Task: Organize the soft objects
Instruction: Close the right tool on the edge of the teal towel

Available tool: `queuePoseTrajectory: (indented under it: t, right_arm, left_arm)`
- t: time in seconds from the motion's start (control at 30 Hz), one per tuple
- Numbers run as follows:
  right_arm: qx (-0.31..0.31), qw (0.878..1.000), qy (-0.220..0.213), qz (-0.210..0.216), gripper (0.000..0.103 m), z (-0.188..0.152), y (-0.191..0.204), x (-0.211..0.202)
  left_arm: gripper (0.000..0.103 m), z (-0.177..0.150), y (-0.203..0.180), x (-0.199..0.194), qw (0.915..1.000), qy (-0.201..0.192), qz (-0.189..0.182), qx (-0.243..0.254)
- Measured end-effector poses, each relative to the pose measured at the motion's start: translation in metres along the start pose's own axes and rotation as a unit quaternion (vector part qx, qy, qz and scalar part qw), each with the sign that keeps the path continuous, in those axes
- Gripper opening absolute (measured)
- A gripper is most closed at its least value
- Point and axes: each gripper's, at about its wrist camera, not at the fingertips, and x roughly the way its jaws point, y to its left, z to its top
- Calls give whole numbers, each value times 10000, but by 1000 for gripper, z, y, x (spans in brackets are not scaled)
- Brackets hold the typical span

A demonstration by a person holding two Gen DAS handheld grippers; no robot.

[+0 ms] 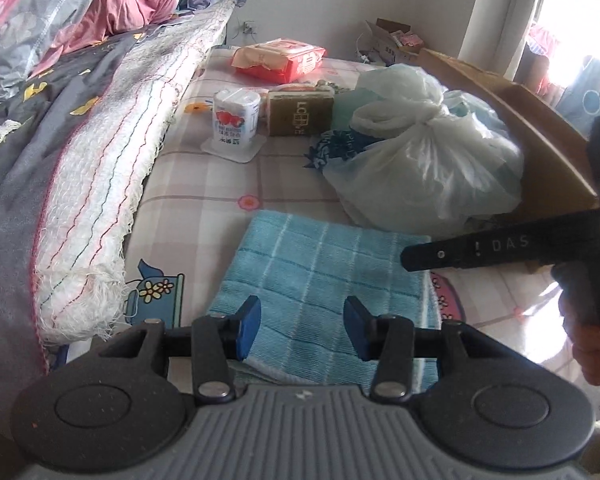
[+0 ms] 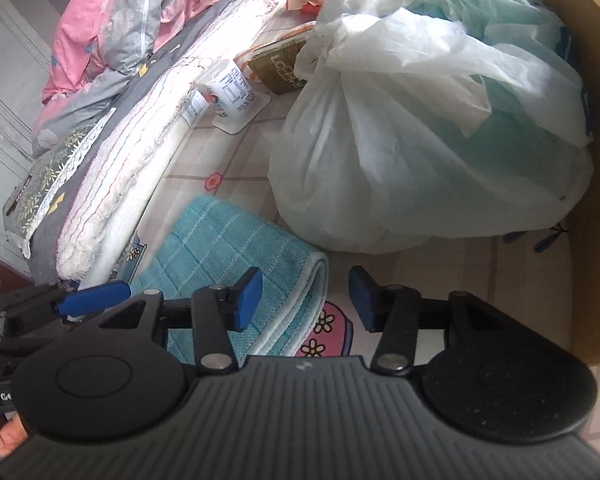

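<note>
A folded turquoise checked towel (image 1: 324, 280) lies flat on the flowered bed sheet (image 1: 204, 184). My left gripper (image 1: 302, 328) is open and empty, its blue pads just above the towel's near edge. The towel also shows in the right wrist view (image 2: 228, 248), with its folded edge toward the right. My right gripper (image 2: 306, 300) is open and empty, straddling that folded edge; its body shows at the right of the left wrist view (image 1: 512, 246).
A tied white plastic bag (image 1: 420, 160) sits behind the towel against a cardboard box (image 1: 532, 128). A fringed white blanket (image 1: 112, 184) and quilt (image 1: 16, 128) lie left. A tissue roll pack (image 1: 236, 120), a brown packet (image 1: 300, 114) and a red pack (image 1: 280, 58) stand farther back.
</note>
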Motion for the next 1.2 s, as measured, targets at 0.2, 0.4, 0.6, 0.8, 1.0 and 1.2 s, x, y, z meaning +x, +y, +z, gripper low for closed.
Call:
queuePoseTrajectory:
  t: [0.2, 0.4, 0.6, 0.8, 1.0, 1.2]
  right_arm:
    - [-608, 9970, -138, -467, 16, -7, 19, 4]
    - [31, 9999, -108, 113, 7, 0, 4, -5]
    - [902, 9881, -7, 1244, 7, 19, -4, -14]
    - [1164, 9766, 168, 1802, 7, 39, 15, 5]
    - [1426, 9690, 487, 1960, 7, 57, 28, 47]
    - [1545, 9630, 741, 2078, 7, 65, 43, 76]
  left_arm:
    - [46, -6, 10, 19, 9997, 163, 164, -21]
    - [46, -8, 5, 20, 9995, 160, 268, 97]
    - [46, -7, 4, 20, 9994, 185, 237, 177]
    - [46, -7, 10, 17, 9994, 237, 49, 239]
    - [46, -7, 21, 15, 9990, 307, -248, 191]
    - [46, -7, 33, 14, 9979, 317, -564, -48]
